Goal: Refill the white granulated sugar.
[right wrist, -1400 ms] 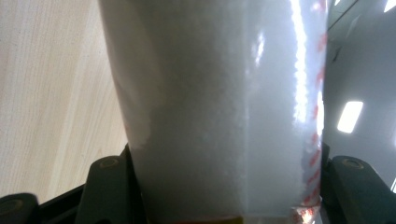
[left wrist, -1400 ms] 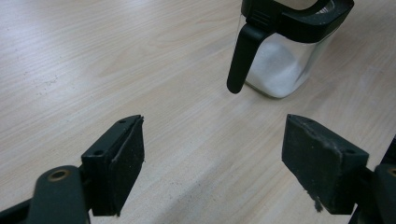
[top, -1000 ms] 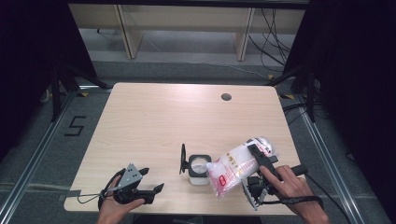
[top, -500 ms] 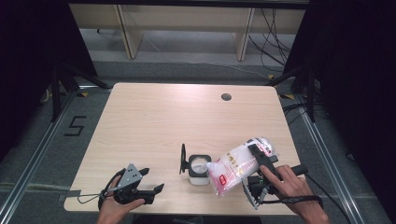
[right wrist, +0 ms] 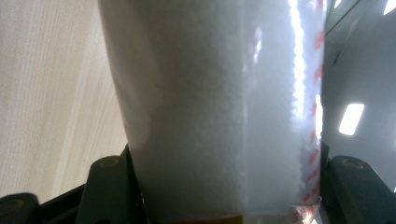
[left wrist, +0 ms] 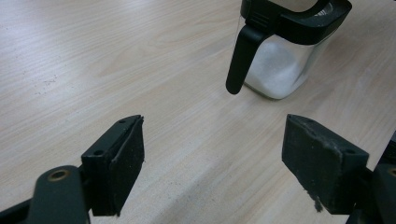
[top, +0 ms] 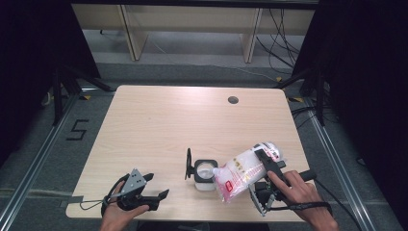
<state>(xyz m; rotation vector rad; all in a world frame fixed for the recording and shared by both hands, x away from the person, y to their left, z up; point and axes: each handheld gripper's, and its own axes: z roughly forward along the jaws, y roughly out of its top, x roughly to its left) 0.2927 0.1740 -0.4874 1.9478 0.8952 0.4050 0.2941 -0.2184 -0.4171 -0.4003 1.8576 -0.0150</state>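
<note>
Right tool [top: 262,168]: gripping a clear plastic bag [top: 243,171] of white granules, jaws pressing on both sides of it, seen close up in the right gripper view [right wrist: 219,112]. Holding the bag tilted, low end with a red-printed corner pointing toward the near table edge, spout end leaning over the jar [top: 204,172]. Resting in the person's right hand [top: 300,192] at the near right part of the table [top: 159,125].

Jar: sitting just beside the bag's lower end, on the near middle of the table. Clear body, black rim, black lid [top: 188,163] standing up on the jar's left side. Showing a layer of white granules in the bottom in the left gripper view [left wrist: 280,65], black handle hanging down its side.

Left tool [top: 156,187]: released, jaws standing wide apart with nothing but bare wood between them [left wrist: 210,168]. Lying low at the near left corner of the table, cradled in the left hand [top: 118,211], pointing toward the jar but well apart from it. Grey three-cornered plate riding on top, cable looping off toward the table edge.

Farther out: round dark hole [top: 233,100] in the tabletop near the far edge; a "5" marking [top: 77,130] on the floor to the left.
</note>
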